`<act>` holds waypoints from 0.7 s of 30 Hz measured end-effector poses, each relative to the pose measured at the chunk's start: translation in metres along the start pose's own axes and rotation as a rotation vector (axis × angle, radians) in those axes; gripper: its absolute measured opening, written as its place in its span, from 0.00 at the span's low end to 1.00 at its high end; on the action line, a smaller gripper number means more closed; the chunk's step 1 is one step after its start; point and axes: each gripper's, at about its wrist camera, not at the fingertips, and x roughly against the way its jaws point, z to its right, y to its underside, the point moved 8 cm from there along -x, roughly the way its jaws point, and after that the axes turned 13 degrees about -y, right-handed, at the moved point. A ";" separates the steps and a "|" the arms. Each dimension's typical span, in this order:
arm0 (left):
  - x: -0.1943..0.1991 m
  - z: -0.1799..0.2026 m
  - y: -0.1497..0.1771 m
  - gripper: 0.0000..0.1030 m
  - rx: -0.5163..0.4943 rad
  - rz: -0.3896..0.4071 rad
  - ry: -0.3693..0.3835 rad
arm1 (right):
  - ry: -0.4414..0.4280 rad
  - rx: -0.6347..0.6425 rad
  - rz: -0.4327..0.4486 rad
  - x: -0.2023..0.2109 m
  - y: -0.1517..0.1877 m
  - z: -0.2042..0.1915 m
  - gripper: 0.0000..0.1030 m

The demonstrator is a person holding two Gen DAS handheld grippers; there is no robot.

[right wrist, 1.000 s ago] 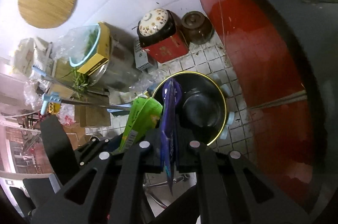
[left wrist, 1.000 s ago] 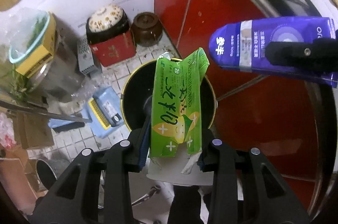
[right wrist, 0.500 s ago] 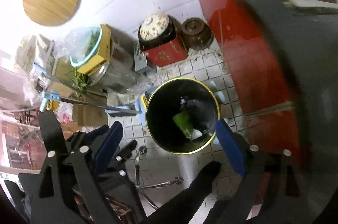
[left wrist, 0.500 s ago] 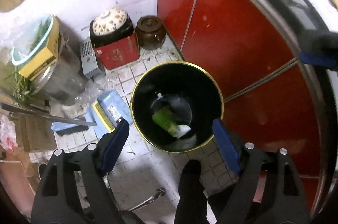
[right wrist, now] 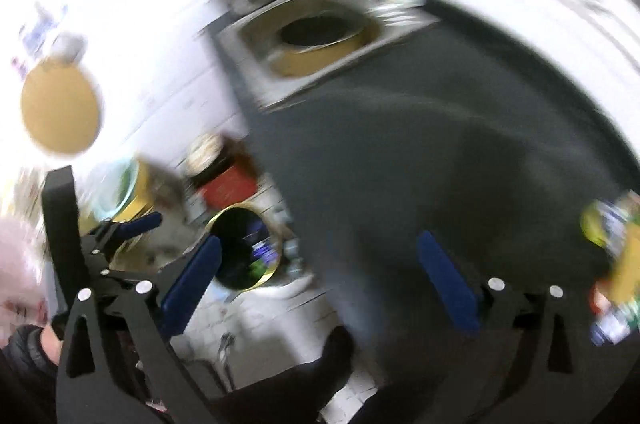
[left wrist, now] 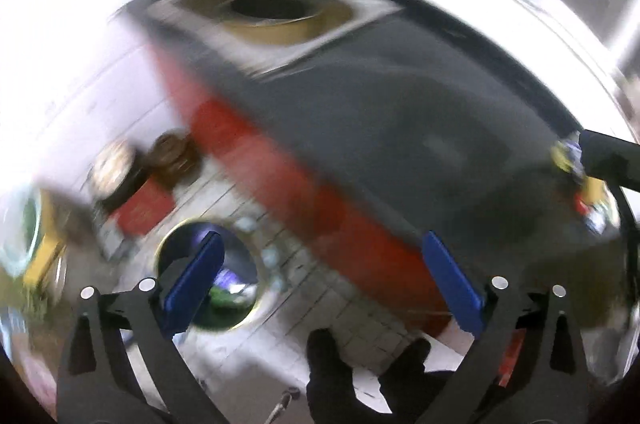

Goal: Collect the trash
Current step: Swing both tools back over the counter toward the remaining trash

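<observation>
Trash bin [left wrist: 244,318]: a round black container with a yellow rim, standing on the tiled floor [left wrist: 320,304] below the left gripper [left wrist: 320,284], partly behind its left pad. Blurred green and purple items lie inside the bin. In the right wrist view, the bin [right wrist: 236,248] sits just beyond the left pad of the right gripper [right wrist: 320,280].

Both grippers: jaws spread wide and opening further, with nothing between the blue pads.

Ahead of both grippers runs a dark countertop [left wrist: 400,103] over red cabinet fronts [left wrist: 280,183]. Blurred colourful packets [right wrist: 612,264] lie on the countertop, right of the right gripper. A sink [right wrist: 312,43] sits at the far end.
</observation>
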 end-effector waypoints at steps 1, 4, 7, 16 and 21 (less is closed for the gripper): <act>0.006 0.023 -0.008 0.93 -0.034 0.017 0.016 | 0.057 -0.030 0.037 0.027 0.005 0.024 0.93; 0.027 0.106 -0.032 0.94 -0.162 0.075 0.137 | 0.182 -0.119 0.154 0.102 0.024 0.086 0.93; 0.042 0.183 -0.042 0.94 -0.295 0.118 0.197 | 0.283 -0.219 0.223 0.160 0.053 0.139 0.93; 0.092 0.338 -0.023 0.93 -0.552 0.202 0.349 | 0.467 -0.440 0.344 0.282 0.150 0.243 0.93; 0.097 0.372 -0.018 0.93 -0.630 0.220 0.353 | 0.494 -0.480 0.369 0.307 0.172 0.259 0.93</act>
